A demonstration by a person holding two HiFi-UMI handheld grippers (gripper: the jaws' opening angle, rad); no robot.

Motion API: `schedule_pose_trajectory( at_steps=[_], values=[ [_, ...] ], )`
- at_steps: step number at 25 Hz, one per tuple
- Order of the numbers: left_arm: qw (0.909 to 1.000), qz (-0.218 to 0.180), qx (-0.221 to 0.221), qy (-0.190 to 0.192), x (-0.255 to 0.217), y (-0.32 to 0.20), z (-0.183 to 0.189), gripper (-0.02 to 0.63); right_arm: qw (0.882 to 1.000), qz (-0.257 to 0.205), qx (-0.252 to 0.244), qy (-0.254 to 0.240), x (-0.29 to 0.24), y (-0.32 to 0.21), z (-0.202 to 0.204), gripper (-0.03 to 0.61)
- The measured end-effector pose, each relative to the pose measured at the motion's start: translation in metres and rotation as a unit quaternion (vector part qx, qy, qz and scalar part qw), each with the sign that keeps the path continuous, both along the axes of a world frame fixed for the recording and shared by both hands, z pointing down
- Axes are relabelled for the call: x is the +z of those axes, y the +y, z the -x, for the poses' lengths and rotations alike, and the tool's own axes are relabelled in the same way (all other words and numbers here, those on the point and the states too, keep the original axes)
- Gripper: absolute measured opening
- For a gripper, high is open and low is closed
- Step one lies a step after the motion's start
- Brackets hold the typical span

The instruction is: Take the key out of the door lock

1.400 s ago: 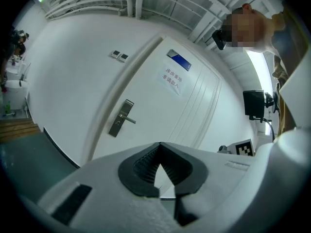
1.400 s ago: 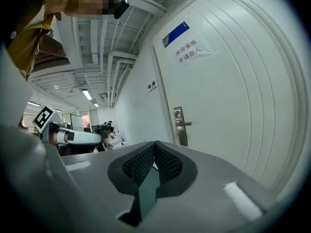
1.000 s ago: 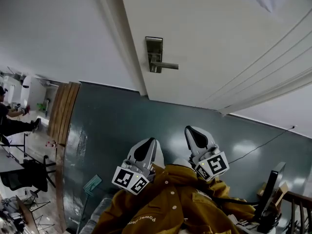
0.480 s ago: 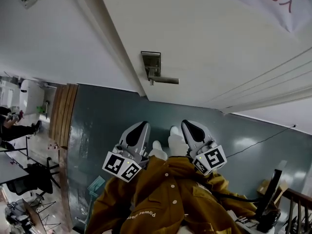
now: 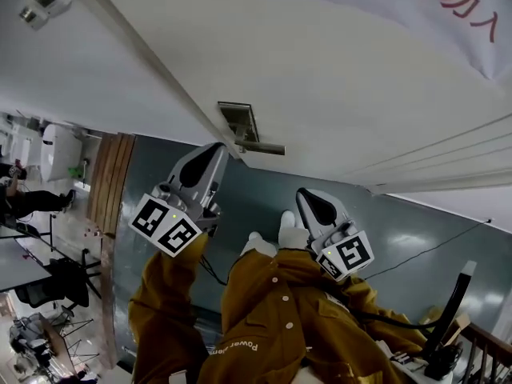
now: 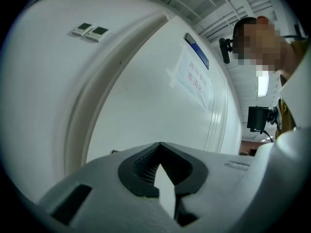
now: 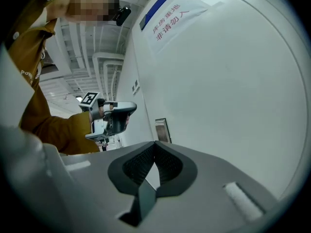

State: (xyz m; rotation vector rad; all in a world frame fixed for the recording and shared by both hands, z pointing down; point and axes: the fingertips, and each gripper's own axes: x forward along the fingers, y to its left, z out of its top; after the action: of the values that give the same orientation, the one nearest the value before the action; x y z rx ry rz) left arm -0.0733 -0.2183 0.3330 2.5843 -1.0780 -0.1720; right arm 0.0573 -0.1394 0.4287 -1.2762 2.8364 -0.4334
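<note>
The left tongs [image 5: 214, 150], closed and empty, sit at centre frame just beside the door lock [image 5: 238, 121] and its lever handle [image 5: 264, 147]. The right tongs [image 5: 309, 197], also closed and empty, hang lower right. The key is too small to make out.

Brushed metal lock plate [image 5: 238, 123] on a smooth, matt white door [image 5: 344, 78].
</note>
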Motion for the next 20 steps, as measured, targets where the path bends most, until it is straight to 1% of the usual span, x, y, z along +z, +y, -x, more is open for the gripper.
schedule_pose_trajectory(
  at_steps=[2, 3, 6, 10, 15, 18, 20],
  values=[
    [0.9996, -0.026, 0.002, -0.014, -0.016, -0.029, -0.007, 0.002, 1.0, 0.002, -0.009, 0.001, 0.005, -0.011, -0.005, 0.006],
    [0.9992, -0.033, 0.005, -0.021, -0.021, -0.043, -0.007, 0.002, 1.0, 0.005, -0.014, 0.002, 0.007, -0.015, -0.002, 0.005],
    [0.9991, -0.03, 0.019, -0.023, -0.026, -0.077, -0.001, 0.002, 1.0, 0.01, -0.026, 0.004, 0.011, -0.026, 0.014, 0.006],
    [0.998, -0.038, 0.012, -0.048, -0.017, -0.102, 0.007, 0.002, 1.0, 0.009, -0.029, 0.001, 0.017, -0.033, 0.03, 0.006],
    [0.997, -0.033, 0.01, -0.069, -0.008, -0.115, 0.012, 0.002, 0.999, 0.008, -0.032, 0.008, 0.018, -0.036, 0.04, 0.006],
    [0.9982, -0.014, 0.008, -0.058, -0.004, -0.122, 0.013, 0.002, 0.999, 0.012, -0.028, 0.013, 0.021, -0.039, 0.043, 0.006],
    [0.9986, -0.009, 0.007, -0.052, -0.004, -0.123, 0.013, 0.002, 0.999, 0.016, -0.026, 0.023, 0.025, -0.039, 0.045, 0.006]
  ],
)
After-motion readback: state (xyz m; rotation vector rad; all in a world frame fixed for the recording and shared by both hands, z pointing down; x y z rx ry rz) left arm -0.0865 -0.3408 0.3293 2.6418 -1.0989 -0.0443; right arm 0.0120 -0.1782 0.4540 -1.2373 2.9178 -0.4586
